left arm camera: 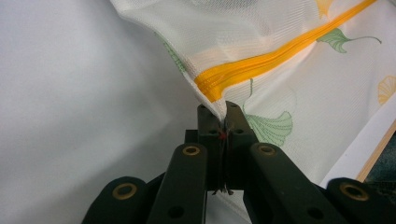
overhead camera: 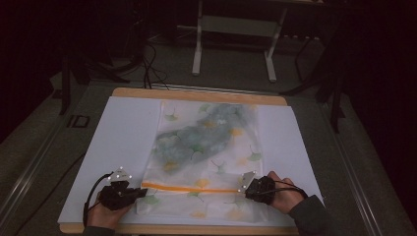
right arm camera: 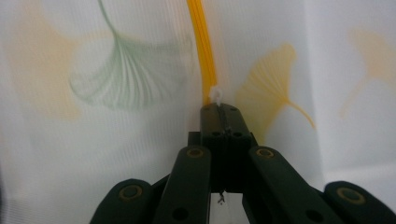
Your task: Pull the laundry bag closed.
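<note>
Fingers of my left gripper [left arm camera: 219,112] are clamped on the corner of the mesh laundry bag [overhead camera: 206,142] beside the end of its orange zipper [overhead camera: 189,188], while my right gripper [right arm camera: 219,108] pinches the white zipper pull [right arm camera: 216,94] at the other end. Printed with ginkgo leaves, the bag lies flat on a white sheet [overhead camera: 123,132] covering the wooden worktop [overhead camera: 196,94].

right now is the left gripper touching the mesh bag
Touching. The left gripper view shows the left gripper with its jaws shut on the mesh bag at the corner beside the orange zipper.
</note>
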